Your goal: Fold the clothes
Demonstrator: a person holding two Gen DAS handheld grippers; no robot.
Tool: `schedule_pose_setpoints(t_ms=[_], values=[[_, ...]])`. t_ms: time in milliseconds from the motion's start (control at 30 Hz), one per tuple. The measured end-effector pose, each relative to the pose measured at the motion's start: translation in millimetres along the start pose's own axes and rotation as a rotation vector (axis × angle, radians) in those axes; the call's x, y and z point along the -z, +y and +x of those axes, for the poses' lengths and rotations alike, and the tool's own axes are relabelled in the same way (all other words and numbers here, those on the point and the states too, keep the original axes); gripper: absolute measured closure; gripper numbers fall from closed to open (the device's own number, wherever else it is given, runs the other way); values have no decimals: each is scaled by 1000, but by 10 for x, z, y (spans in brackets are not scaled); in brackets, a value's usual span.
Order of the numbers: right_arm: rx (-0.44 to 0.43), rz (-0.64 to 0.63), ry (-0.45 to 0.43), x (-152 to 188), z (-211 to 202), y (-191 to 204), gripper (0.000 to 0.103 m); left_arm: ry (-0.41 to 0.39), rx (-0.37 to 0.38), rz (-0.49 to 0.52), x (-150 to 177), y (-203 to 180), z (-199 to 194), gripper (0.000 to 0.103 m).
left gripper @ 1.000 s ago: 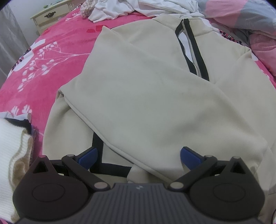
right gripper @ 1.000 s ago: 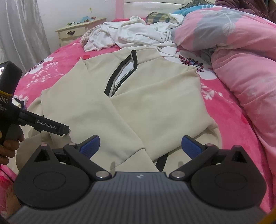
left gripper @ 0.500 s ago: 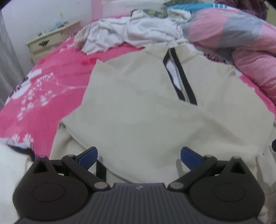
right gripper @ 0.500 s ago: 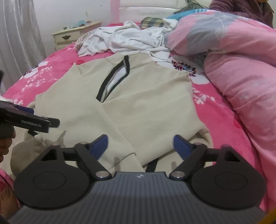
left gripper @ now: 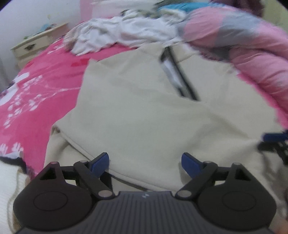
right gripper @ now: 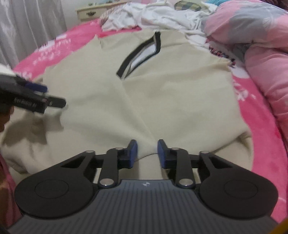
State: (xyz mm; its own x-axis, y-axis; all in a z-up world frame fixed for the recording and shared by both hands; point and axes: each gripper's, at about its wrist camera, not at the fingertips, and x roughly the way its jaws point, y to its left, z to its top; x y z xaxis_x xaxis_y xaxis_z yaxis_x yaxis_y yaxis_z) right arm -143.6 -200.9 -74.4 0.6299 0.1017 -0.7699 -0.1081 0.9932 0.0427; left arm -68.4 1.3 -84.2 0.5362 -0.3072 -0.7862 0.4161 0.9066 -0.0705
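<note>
A cream pullover (left gripper: pixel 144 115) with a black-trimmed zip neck (right gripper: pixel 142 55) lies flat on the pink bedspread (left gripper: pixel 36 100), its sleeves folded over the body. My left gripper (left gripper: pixel 145 162) hovers over the lower left part; its jaws are wide and closing, with a folded sleeve edge below them and no pad pressing. My right gripper (right gripper: pixel 147 153) is low at the near hem (right gripper: pixel 147 156). Its jaws are narrow and closing, cream cloth shows in the gap, and the pads do not visibly pinch it. The left gripper (right gripper: pixel 36 97) also shows at the left of the right wrist view.
A heap of white clothes (right gripper: pixel 162 16) lies beyond the collar. A pink and grey quilt (right gripper: pixel 261 45) runs along the right. A cream nightstand (left gripper: pixel 36 46) and a curtain (right gripper: pixel 30 27) stand far left. White knitwear (left gripper: pixel 9 189) lies near left.
The right jaws have drawn in from wide to narrow while that gripper sank towards the hem. The left gripper shifted and tilted, and its jaws narrowed a little.
</note>
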Motion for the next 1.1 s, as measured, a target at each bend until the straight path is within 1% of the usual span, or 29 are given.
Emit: schedule_pose_setpoints(t_ms=[67, 133, 167, 200, 233, 267, 300, 333, 400, 433, 533, 633, 733, 867, 933, 1000, 1067, 1100], values=[[-40, -5, -31, -24, -172, 8, 82, -8, 94, 55, 68, 4, -160, 14], [-100, -57, -43, 11, -293, 95, 82, 11, 189, 128, 153, -20, -269, 14], [-128, -95, -33, 55, -324, 162, 82, 26, 226, 169, 206, -51, -299, 14], [-137, -126, -1, 118, -293, 222, 82, 44, 242, 208, 269, -98, -301, 14], [-137, -150, 40, 185, -237, 273, 82, 70, 235, 244, 342, -147, -269, 13], [-137, -174, 80, 253, -180, 324, 82, 103, 214, 263, 413, -177, -205, 12], [-131, -184, 129, 339, -88, 349, 82, 142, 186, 260, 476, -182, -118, 13], [-125, -173, 149, 410, -22, 339, 83, 171, 171, 235, 522, -157, -46, 12], [-127, -132, 155, 398, -42, 301, 83, 180, 182, 182, 516, -95, -55, 12], [-123, -119, 162, 354, -78, 294, 83, 181, 184, 178, 493, -80, -92, 13], [-139, -135, 145, 307, -207, 298, 83, 162, 187, 235, 523, -55, -163, 12], [-114, -186, 193, 446, -104, 307, 83, 175, 172, 296, 674, -28, -127, 11], [-127, -154, 185, 473, -63, 247, 83, 164, 157, 342, 723, -30, -195, 11], [-125, -148, 202, 411, -96, 228, 83, 210, 143, 337, 736, 100, -305, 11], [-117, -157, 201, 383, -156, 221, 82, 190, 126, 336, 698, 156, -431, 12], [-122, -137, 174, 309, -262, 187, 82, 151, 116, 334, 639, 189, -562, 12], [-145, -111, 138, 211, -351, 140, 82, 84, 145, 314, 548, 168, -650, 12], [-152, -111, 117, 150, -372, 140, 82, 59, 178, 298, 504, 139, -653, 12]])
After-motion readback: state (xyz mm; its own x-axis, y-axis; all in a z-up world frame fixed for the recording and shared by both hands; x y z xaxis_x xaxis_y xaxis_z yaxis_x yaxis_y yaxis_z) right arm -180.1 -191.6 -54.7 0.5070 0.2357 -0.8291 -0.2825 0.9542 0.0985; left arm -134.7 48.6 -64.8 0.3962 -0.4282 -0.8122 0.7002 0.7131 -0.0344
